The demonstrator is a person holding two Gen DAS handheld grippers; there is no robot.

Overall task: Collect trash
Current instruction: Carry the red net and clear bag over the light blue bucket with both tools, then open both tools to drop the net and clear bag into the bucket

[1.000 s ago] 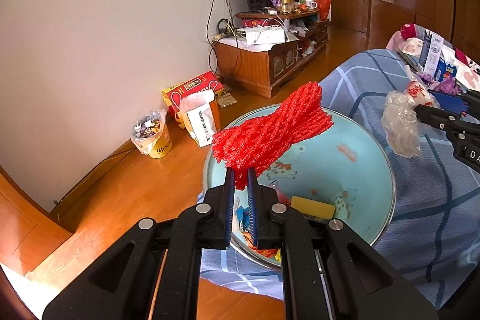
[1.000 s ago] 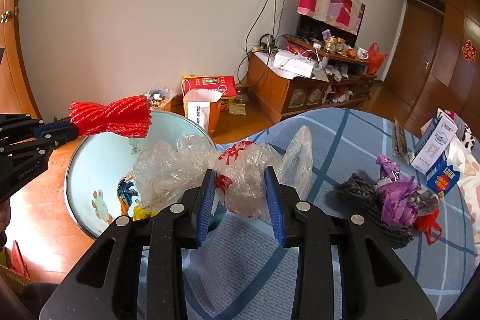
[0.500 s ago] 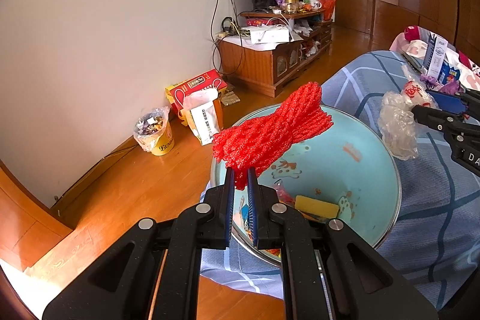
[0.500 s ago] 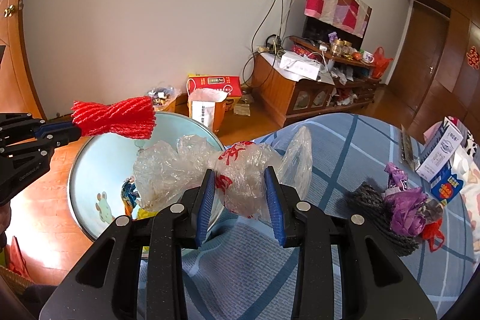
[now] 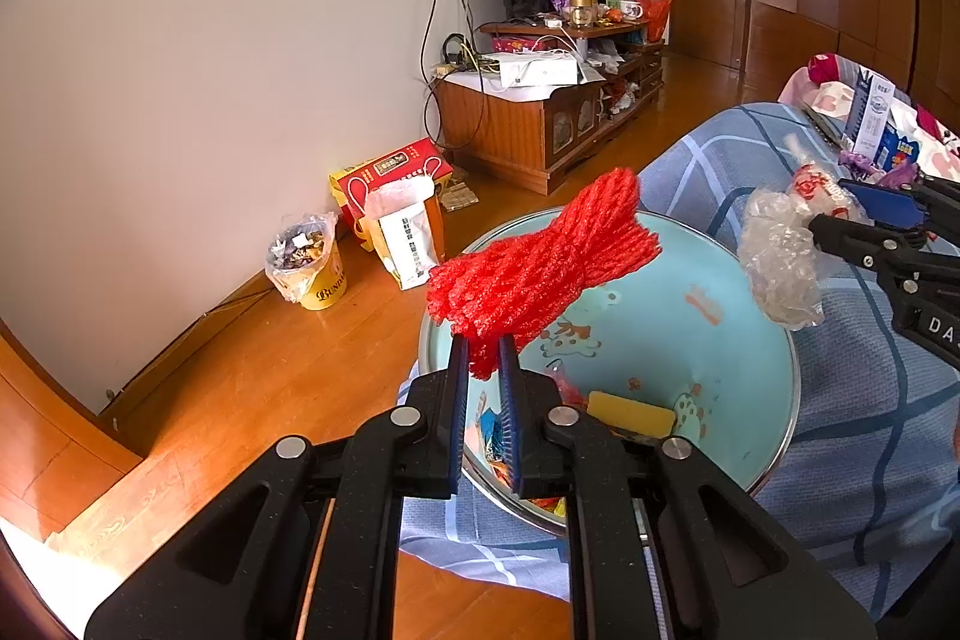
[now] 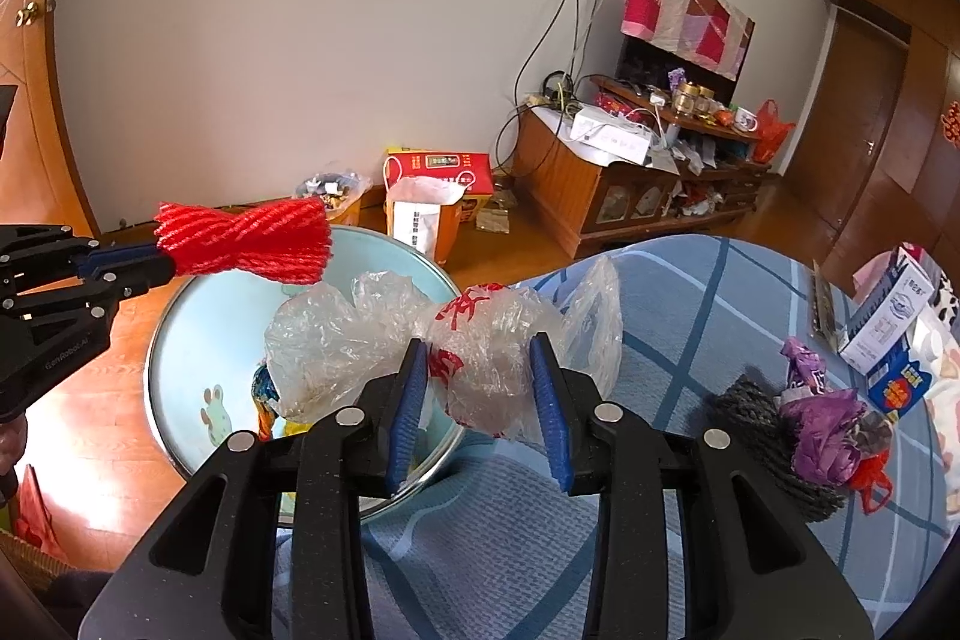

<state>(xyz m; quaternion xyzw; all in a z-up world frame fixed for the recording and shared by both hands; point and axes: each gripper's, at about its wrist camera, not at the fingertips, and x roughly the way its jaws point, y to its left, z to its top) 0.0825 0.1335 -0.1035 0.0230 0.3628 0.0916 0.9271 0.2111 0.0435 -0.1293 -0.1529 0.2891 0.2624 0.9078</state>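
Left gripper (image 5: pixel 483 370): jaws nearly together, pinching one end of a red foam net (image 5: pixel 540 265).
Red net: held in the air above the near rim of a light blue basin (image 5: pixel 690 334); its long axis runs up and away from the jaws, the flared free end farthest out.
Right gripper (image 6: pixel 480 400): jaws clamped on a crumpled clear plastic bag (image 6: pixel 444 340) with red print.
Plastic bag: lies crosswise between the jaws, bulging out both sides, beside the basin's rim (over the blue checked cloth (image 6: pixel 690 292)).
Basin: holds a yellow piece (image 5: pixel 630 415) and bright wrappers.
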